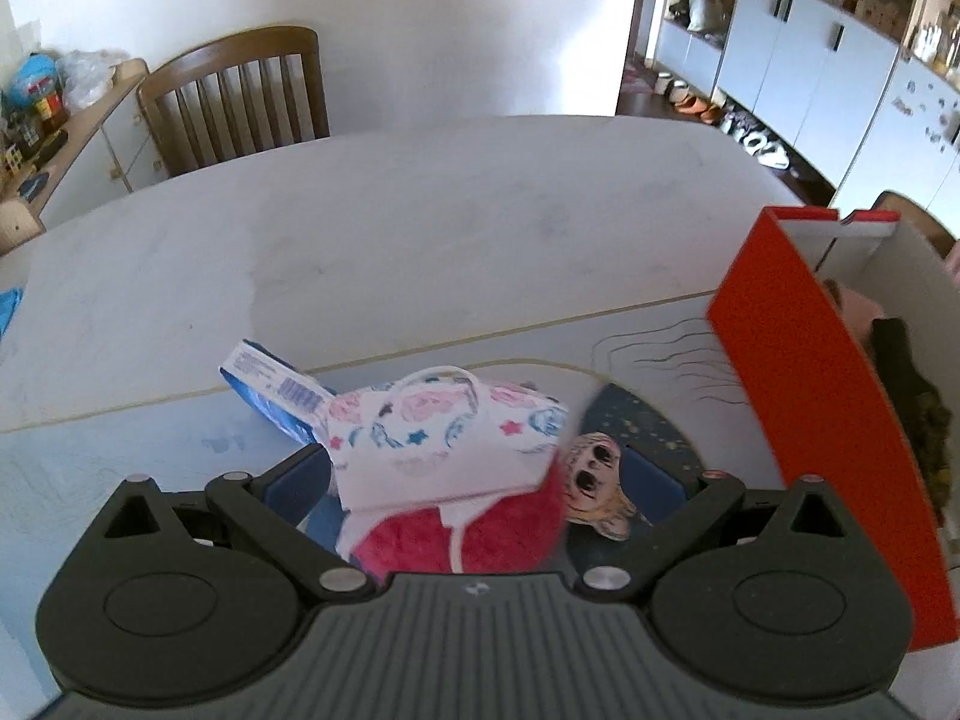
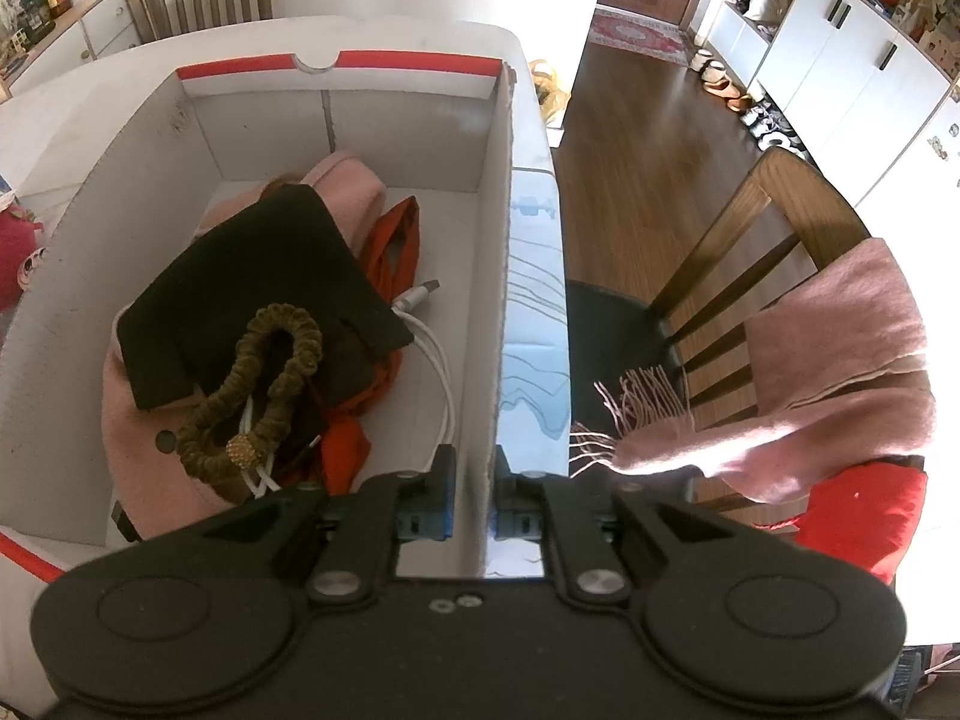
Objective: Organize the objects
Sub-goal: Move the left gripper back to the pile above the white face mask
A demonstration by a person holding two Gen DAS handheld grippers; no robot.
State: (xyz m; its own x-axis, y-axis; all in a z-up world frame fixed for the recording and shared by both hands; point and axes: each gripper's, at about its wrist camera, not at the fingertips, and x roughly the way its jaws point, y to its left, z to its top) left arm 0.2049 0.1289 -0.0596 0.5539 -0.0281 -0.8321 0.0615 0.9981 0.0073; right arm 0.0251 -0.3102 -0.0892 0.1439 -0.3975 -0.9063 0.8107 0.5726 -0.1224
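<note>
My left gripper [image 1: 492, 480] is open wide and points down at a small pile on the table. The pile holds a white patterned face mask [image 1: 456, 426], a red fluffy item [image 1: 480, 540], a blue-and-white packet [image 1: 270, 384] and a small cartoon-face piece [image 1: 597, 474]. Mask and red item lie between the fingers, untouched by the pads. At the right stands the red-and-white cardboard box [image 1: 810, 420]. My right gripper [image 2: 474, 498] is shut on the box's right wall [image 2: 498, 240]. Inside lie pink cloth [image 2: 150, 468], dark cloth [image 2: 264, 264], an olive scrunchie [image 2: 264, 384], a white cable [image 2: 441, 378] and an orange strap [image 2: 396, 240].
A light mat with a dark blue patch [image 1: 648, 426] lies under the pile. A wooden chair [image 1: 240, 96] stands at the table's far side. Another chair [image 2: 750, 252] with a pink scarf [image 2: 840, 360] stands right of the box. White cabinets [image 1: 810, 72] line the far wall.
</note>
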